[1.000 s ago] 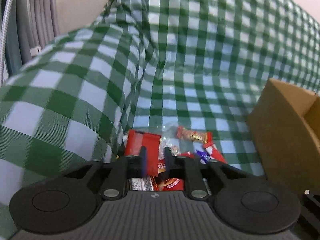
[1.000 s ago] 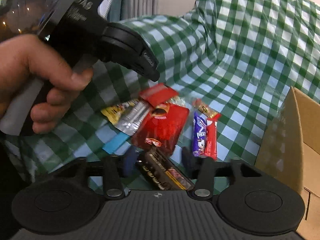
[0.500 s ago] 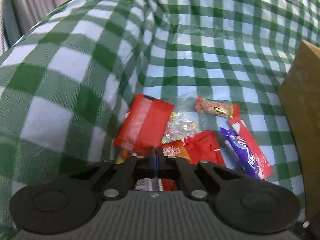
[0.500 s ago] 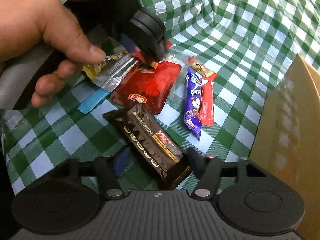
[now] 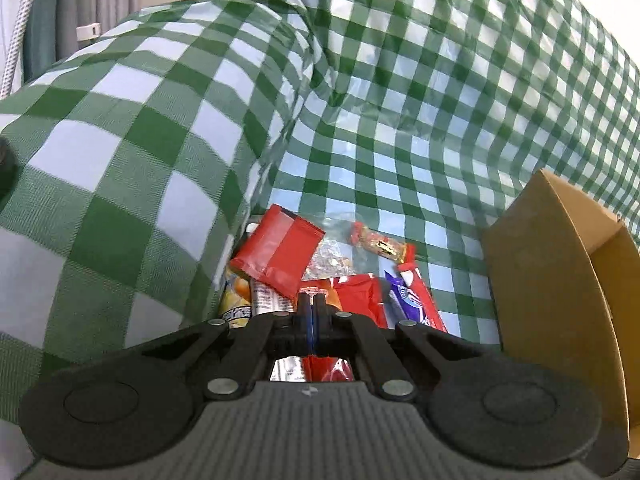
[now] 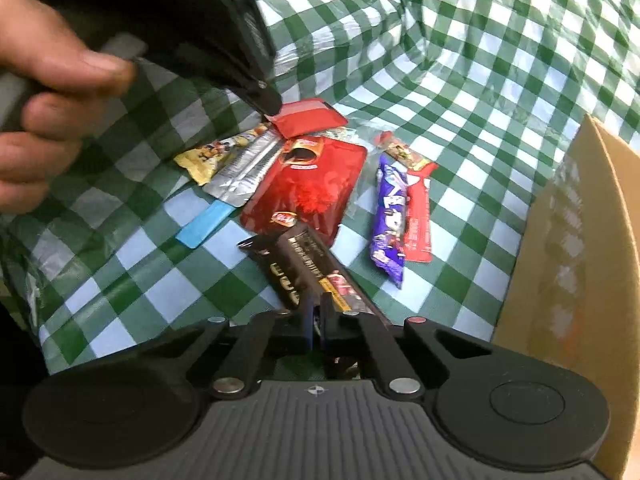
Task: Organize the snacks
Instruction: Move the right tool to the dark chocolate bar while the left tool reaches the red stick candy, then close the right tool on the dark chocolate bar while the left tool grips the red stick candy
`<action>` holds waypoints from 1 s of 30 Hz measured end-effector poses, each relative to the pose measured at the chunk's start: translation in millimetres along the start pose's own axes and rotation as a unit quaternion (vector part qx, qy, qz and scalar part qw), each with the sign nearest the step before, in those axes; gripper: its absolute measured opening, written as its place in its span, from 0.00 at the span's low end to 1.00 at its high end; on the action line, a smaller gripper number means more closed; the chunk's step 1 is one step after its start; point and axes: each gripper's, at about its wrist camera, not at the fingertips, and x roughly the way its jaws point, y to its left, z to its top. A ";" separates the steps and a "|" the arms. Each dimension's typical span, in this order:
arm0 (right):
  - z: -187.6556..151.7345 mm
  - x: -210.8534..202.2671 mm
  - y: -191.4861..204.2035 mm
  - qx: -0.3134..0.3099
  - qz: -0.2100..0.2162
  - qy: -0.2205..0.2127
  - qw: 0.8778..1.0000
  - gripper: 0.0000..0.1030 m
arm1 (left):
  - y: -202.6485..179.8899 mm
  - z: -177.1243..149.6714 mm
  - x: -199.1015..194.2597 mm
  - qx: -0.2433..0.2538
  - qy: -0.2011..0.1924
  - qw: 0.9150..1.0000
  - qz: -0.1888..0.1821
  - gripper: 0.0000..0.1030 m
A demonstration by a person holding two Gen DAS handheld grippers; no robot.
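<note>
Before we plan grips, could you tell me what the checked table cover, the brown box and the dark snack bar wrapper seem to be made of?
The checked table cover looks like thin plastic sheet: glossy highlights, sharp crinkles. The brown box looks like matte cardboard, with a raw edge at its rim. The dark snack bar wrapper, pinched by the right gripper, looks like printed plastic film, slightly shiny; foil lining cannot be told.

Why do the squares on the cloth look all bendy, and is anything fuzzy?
Left wrist view: the fisheye lens curves the checked cloth, sharp otherwise. Right wrist view: same bending; the hand up close looks soft, and the cardboard box is dappled with light.
</note>
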 end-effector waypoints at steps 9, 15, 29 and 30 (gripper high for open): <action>-5.0 15.2 4.3 -0.001 -0.014 0.012 1.000 0.68 | -51.9 0.3 27.2 0.114 -0.068 0.987 0.092 0.48; -3.6 24.0 -0.4 0.006 -0.021 0.019 1.000 0.69 | -67.7 8.3 84.6 0.128 -0.016 0.975 0.180 0.50; -2.0 13.9 0.6 0.006 0.001 -0.008 1.000 0.42 | -46.3 13.4 70.1 0.120 -0.019 0.977 0.176 0.09; -1.6 11.1 2.0 0.005 0.000 -0.014 1.000 0.41 | -52.0 14.1 66.5 0.117 -0.023 0.978 0.172 0.09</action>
